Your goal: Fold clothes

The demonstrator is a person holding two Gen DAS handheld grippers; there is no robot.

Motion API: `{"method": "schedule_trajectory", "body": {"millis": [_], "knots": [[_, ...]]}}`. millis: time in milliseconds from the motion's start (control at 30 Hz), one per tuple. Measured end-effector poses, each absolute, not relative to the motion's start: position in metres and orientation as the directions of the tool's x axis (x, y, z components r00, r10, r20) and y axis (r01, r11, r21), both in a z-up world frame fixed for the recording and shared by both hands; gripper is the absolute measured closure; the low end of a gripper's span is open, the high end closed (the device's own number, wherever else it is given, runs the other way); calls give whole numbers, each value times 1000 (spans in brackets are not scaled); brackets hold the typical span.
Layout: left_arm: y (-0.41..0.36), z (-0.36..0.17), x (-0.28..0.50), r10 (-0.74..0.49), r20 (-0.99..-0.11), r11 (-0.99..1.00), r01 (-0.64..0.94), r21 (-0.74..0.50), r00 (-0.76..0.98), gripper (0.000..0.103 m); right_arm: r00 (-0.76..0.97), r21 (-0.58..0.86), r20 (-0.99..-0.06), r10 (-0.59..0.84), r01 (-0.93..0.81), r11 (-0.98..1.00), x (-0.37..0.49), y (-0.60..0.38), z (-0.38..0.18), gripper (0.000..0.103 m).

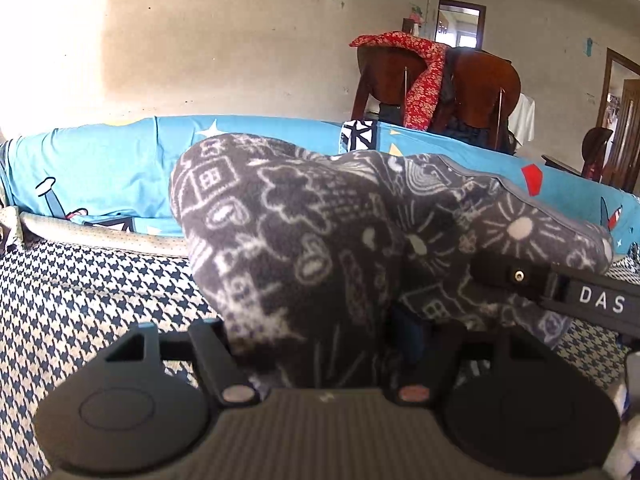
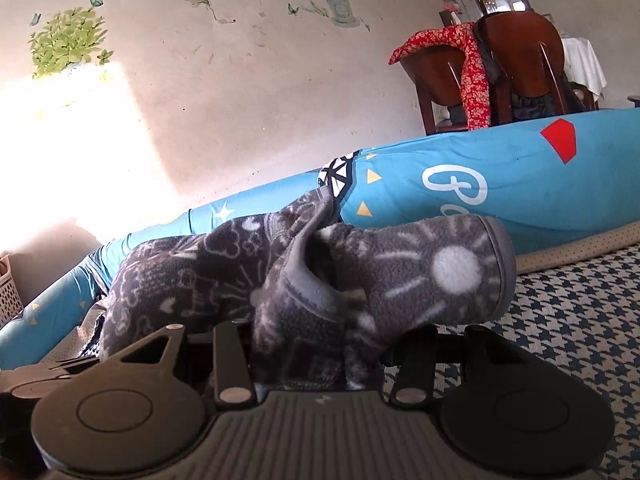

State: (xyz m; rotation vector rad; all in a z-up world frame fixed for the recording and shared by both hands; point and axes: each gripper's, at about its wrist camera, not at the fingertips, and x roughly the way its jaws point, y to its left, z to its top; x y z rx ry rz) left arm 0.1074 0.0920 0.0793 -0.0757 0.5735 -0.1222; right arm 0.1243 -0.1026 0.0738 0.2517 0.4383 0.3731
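Two grippers, both clamped on the same grey fleece garment (image 1: 320, 220), which is bunched up and lifted off the houndstooth bed cover (image 1: 80, 288). The left gripper (image 1: 320, 344) bites a thick fold; the right gripper (image 2: 320, 344) pinches the cuffed end. Behind sits a long blue bolster (image 2: 500, 184), then wooden chairs (image 2: 520, 60) with a red cloth (image 2: 472, 76). Open cover at both sides.
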Motion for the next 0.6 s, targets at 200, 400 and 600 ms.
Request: {"method": "schedule_trajectory", "body": {"millis": [200, 400, 600], "knots": [[89, 79, 109, -137, -529, 990, 98, -101, 838, 35, 846, 304, -355, 399, -299, 905, 124, -101, 77, 56], [79, 77, 116, -145, -528, 989, 112, -95, 837, 35, 858, 302, -353, 374, -274, 913, 127, -107, 77, 56], [73, 77, 125, -159, -528, 987, 117, -112, 835, 35, 868, 300, -345, 357, -258, 918, 132, -113, 81, 56]]}}
